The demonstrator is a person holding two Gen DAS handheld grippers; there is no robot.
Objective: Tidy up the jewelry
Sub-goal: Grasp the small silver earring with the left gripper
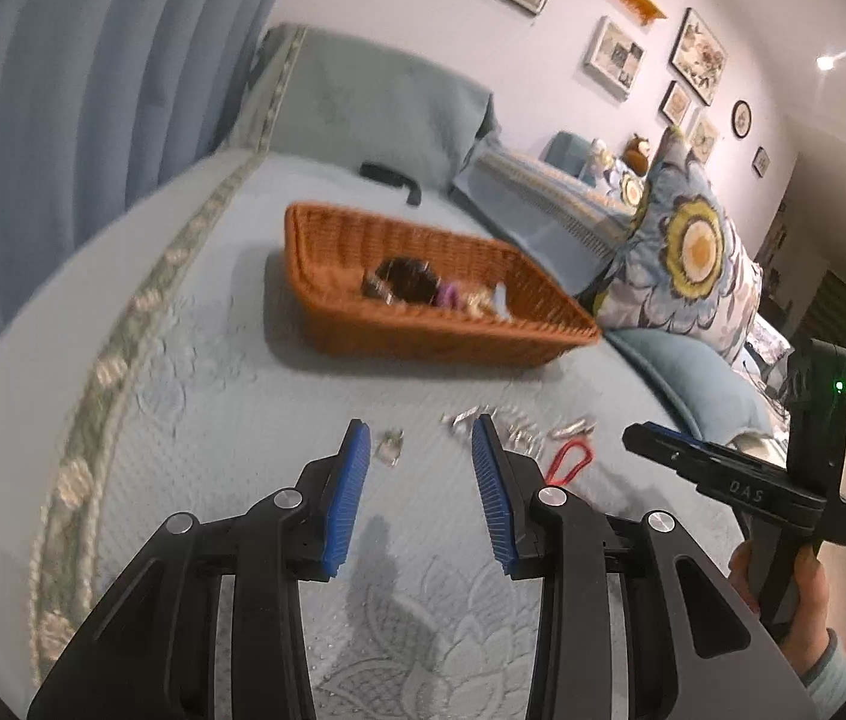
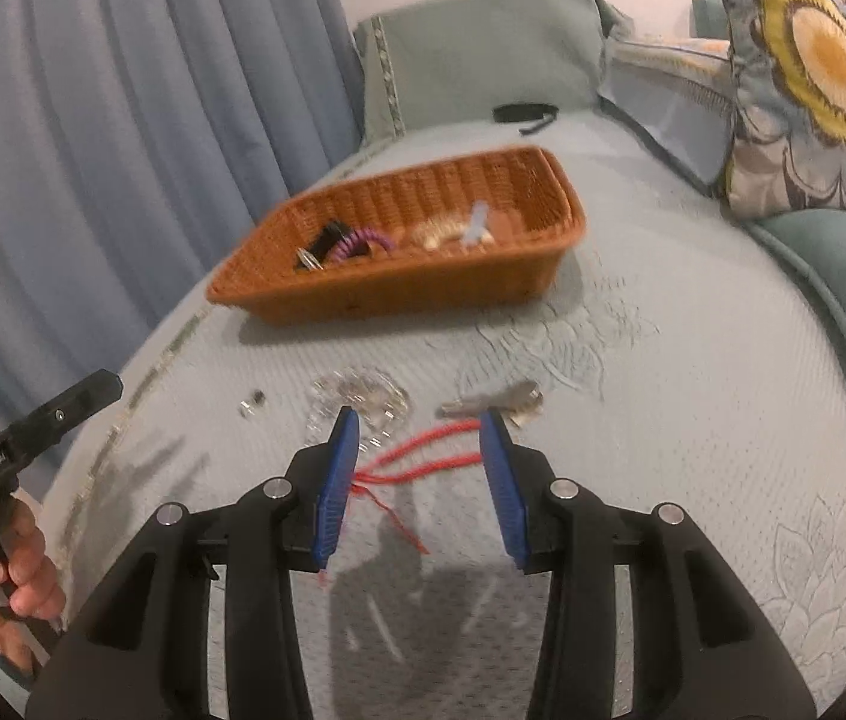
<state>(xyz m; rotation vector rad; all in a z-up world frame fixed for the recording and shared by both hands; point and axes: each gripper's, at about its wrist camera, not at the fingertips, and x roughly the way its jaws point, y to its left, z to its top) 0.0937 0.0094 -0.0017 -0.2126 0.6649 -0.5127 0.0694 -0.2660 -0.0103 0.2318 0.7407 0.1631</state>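
While both views are a little blurred, the main things can be read.
Left tool (image 1: pixel 420 441): jaws spread wide, nothing between the blue pads – it hangs above the bed (image 1: pixel 195 420).
Right tool (image 2: pixel 417 426): also released, jaws wide; a red cord (image 2: pixel 423 456) lies on the bed between them, whether it touches a pad I cannot tell.
Loose jewelry: silver pieces (image 2: pixel 363 399) scattered on the bed just ahead of both tools, a grey clip (image 2: pixel 495 402) beside the cord.
Basket (image 2: pixel 399 294): orange wicker, farther back – holds a purple coil (image 2: pixel 357 243) and pale pieces.
Hard to see: basket contents smeared; the hands cut off at the frame edges.
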